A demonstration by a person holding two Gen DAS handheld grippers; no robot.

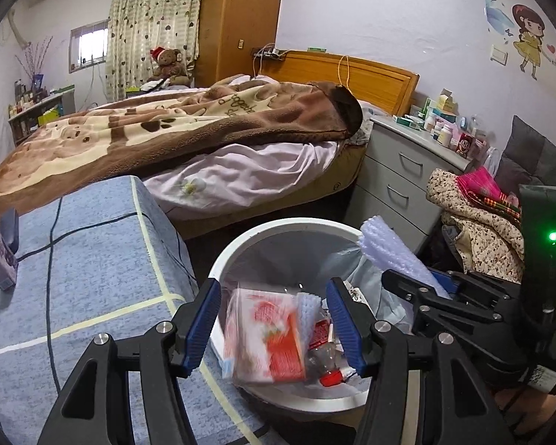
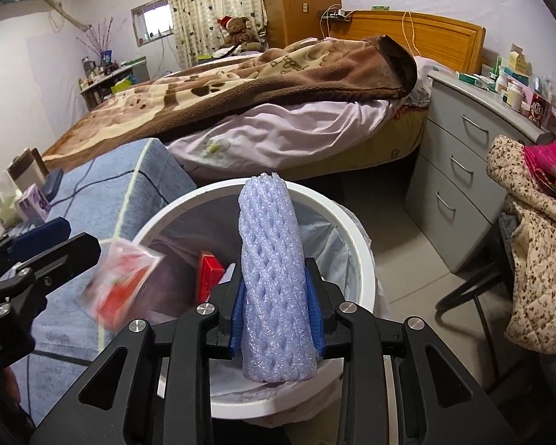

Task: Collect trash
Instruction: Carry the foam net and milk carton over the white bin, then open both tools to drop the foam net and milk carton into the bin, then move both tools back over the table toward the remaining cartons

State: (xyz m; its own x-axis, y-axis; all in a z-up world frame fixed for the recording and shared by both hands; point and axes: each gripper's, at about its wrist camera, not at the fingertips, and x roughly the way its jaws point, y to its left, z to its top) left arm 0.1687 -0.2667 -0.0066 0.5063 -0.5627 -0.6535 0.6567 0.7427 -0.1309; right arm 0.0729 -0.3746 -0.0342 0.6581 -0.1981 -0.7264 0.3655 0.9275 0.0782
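A white trash bin [image 1: 278,224] with a pale liner stands on the floor below both grippers. My left gripper [image 1: 274,328] is open above it. A red and white plastic packet [image 1: 263,337] is blurred between its blue pads and touches neither. In the right wrist view the packet [image 2: 118,285] hangs in the air over the bin [image 2: 352,230], just past the left gripper [image 2: 81,235]. My right gripper [image 2: 277,315] is shut on a lavender foam net sleeve [image 2: 270,259] that stands upright over the bin. A red box [image 2: 209,274] and a small red-capped bottle [image 1: 330,367] lie inside.
A surface under a blue checked cloth [image 1: 74,259] adjoins the bin on the left and bears a small purple box [image 1: 0,263] and cables. A bed [image 1: 204,141] lies behind, grey drawers [image 1: 400,185] stand at the right, and a chair piled with clothes [image 1: 482,222] is nearer on the right.
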